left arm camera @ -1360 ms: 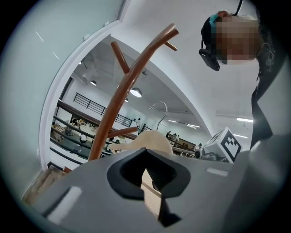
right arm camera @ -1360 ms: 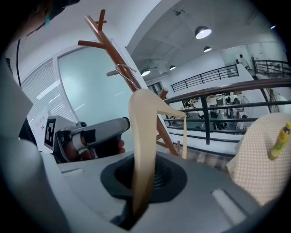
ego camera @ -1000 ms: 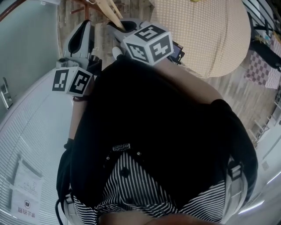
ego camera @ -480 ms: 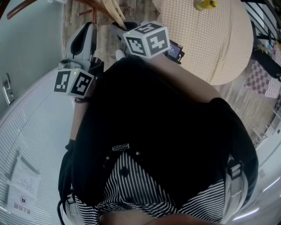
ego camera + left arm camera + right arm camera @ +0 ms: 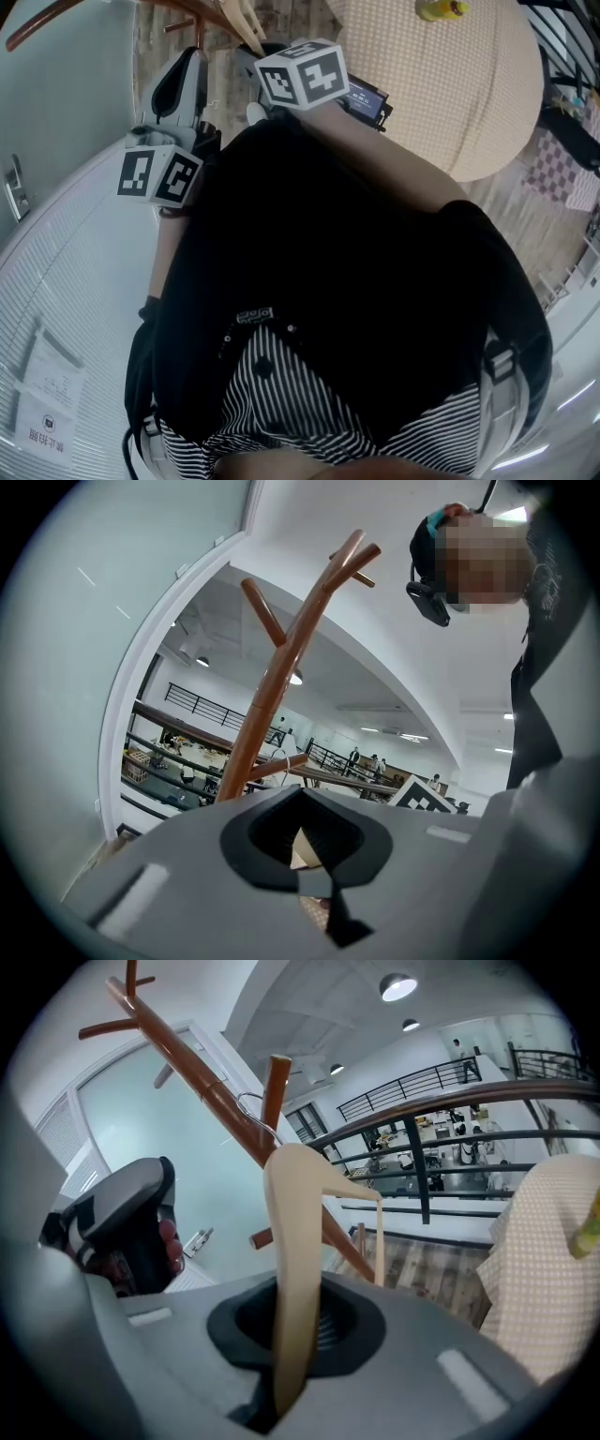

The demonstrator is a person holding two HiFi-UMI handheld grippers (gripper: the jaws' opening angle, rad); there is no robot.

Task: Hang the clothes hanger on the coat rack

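My right gripper (image 5: 292, 1340) is shut on the pale wooden clothes hanger (image 5: 292, 1241), which rises from between its jaws. The hanger's wire hook (image 5: 251, 1110) sits right by an upward peg (image 5: 275, 1082) of the brown coat rack (image 5: 202, 1077); I cannot tell whether it rests on the peg. In the head view the right gripper's marker cube (image 5: 300, 73) lies just below the hanger (image 5: 242, 23) and the rack's arms (image 5: 178, 11). My left gripper (image 5: 305, 846) is shut with nothing clamped, pointing up at the rack's pole (image 5: 281, 667); its cube (image 5: 156, 174) is to the left.
A round table with a beige checked cloth (image 5: 450, 84) stands to the right, a yellow object (image 5: 439, 9) on it. A white ribbed surface (image 5: 66, 281) curves along the left. A dark railing (image 5: 422, 1129) runs behind the rack above the plank floor (image 5: 422, 1260).
The right gripper with the hanger has shifted a little up and left in the head view, closer to the rack. The left gripper has stayed about where it was.
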